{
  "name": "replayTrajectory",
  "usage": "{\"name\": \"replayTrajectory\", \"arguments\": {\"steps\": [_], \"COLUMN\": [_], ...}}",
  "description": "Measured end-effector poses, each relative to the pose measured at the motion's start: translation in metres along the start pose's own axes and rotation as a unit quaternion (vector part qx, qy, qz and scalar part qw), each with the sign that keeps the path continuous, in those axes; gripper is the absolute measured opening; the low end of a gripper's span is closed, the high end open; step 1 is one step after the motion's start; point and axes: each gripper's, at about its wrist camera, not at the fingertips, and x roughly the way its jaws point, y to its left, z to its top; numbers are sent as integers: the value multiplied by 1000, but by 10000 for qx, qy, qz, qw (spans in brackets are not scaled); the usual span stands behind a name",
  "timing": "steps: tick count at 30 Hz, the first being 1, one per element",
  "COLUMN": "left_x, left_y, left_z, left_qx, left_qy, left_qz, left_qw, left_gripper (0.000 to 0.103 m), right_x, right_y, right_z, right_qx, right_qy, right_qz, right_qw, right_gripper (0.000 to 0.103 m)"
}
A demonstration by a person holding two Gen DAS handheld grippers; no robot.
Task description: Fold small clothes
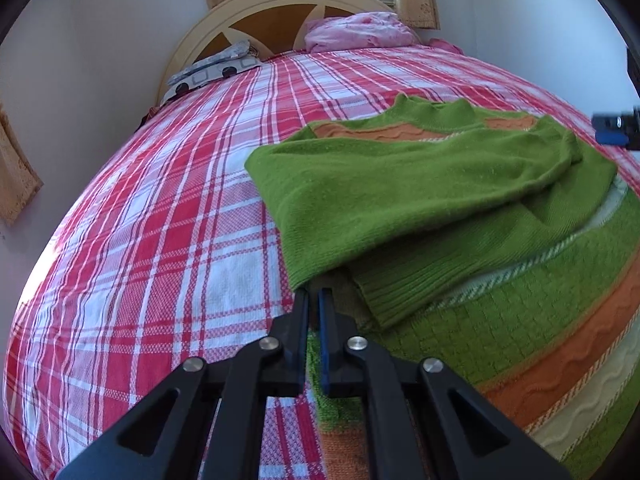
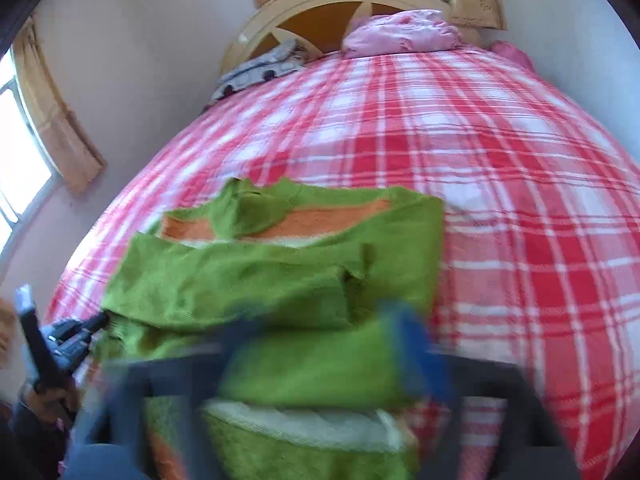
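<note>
A green sweater [image 1: 420, 200] with orange and cream stripes lies on the red plaid bedspread [image 1: 160, 220], its sleeves folded across the body. My left gripper [image 1: 314, 294] has its black fingers together at the sweater's near left edge, and the green hem covers their tips. From the right wrist view the left gripper [image 2: 94, 326] touches the sweater [image 2: 280, 280] at its left side, with a hand [image 2: 44, 398] on it. My right gripper [image 2: 272, 364] is blurred and open wide, with the sweater's near fold lying between its blue fingers [image 2: 416, 352]. A blue piece of the right gripper [image 1: 614, 130] shows at the frame's right edge.
At the bed's head stand a cream headboard [image 1: 256, 12], a pink pillow [image 1: 356, 32] and a folded grey patterned cloth [image 1: 212, 70]. Walls run along both sides of the bed. A curtained window [image 2: 24, 152] is on the left. Plaid bedspread [image 2: 520, 200] stretches beyond the sweater.
</note>
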Motion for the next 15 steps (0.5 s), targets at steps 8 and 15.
{"name": "replayTrajectory", "arguments": {"steps": [8,15], "left_x": [1,-2], "left_y": [5,6], "left_z": [-1,-2], "left_qx": [-139,-156], "left_qy": [-2,-16], "left_qz": [-53,-227], "left_qw": [9999,9996], "left_gripper": [6,6], "right_x": [39,4], "right_y": [4,4], "right_z": [-2,-24], "right_qx": [-175,-736], "right_qy": [491,199], "right_qz": [-351,-851], "right_qw": [9980,9934], "right_gripper": [5,4]}}
